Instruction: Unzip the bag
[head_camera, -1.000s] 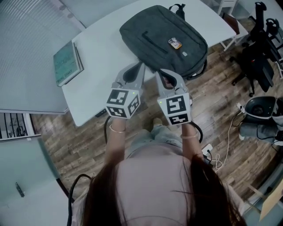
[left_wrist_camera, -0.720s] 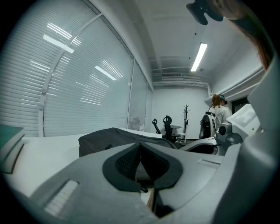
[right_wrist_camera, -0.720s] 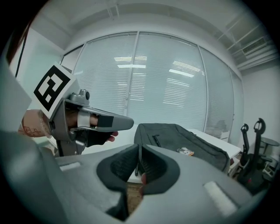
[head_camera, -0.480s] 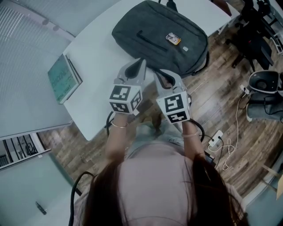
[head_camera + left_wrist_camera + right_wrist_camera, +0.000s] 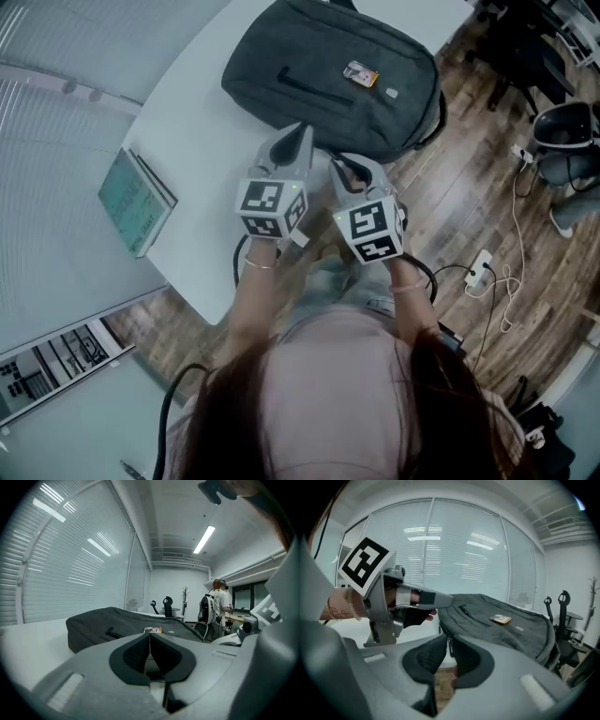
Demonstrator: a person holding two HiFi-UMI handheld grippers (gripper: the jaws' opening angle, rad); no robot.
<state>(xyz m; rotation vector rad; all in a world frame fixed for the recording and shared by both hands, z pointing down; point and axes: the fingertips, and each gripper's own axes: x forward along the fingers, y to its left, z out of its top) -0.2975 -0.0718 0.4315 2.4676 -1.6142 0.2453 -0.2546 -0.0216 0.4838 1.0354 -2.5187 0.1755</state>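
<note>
- At the near edge of the bag (image 5: 328, 80), both grippers sit against it much as they did a second ago. Only my head has swung, sliding the bag and the book (image 5: 136, 202) across the head view. No zip reads as opened, so I judge the unzipping not yet begun.
- Left gripper (image 5: 302, 131): pads pressed together on nothing, tip at the bag's near edge.
- Right gripper (image 5: 340, 167): closed to a slit on a slim dark tab, which I take for the zip pull (image 5: 450, 646). Its own view shows the tab between the pads, with the bag just beyond.
- Bag: dark grey, lying flat on the white table (image 5: 202, 187), with a small label (image 5: 359, 73) on its upper face. The book lies well apart, to the left.
- Room: wood-plank floor (image 5: 469, 178), slatted blinds (image 5: 70, 573), office chairs (image 5: 525, 56), a power strip (image 5: 480, 267) with cables, and a person (image 5: 218, 606) standing well beyond the table.
</note>
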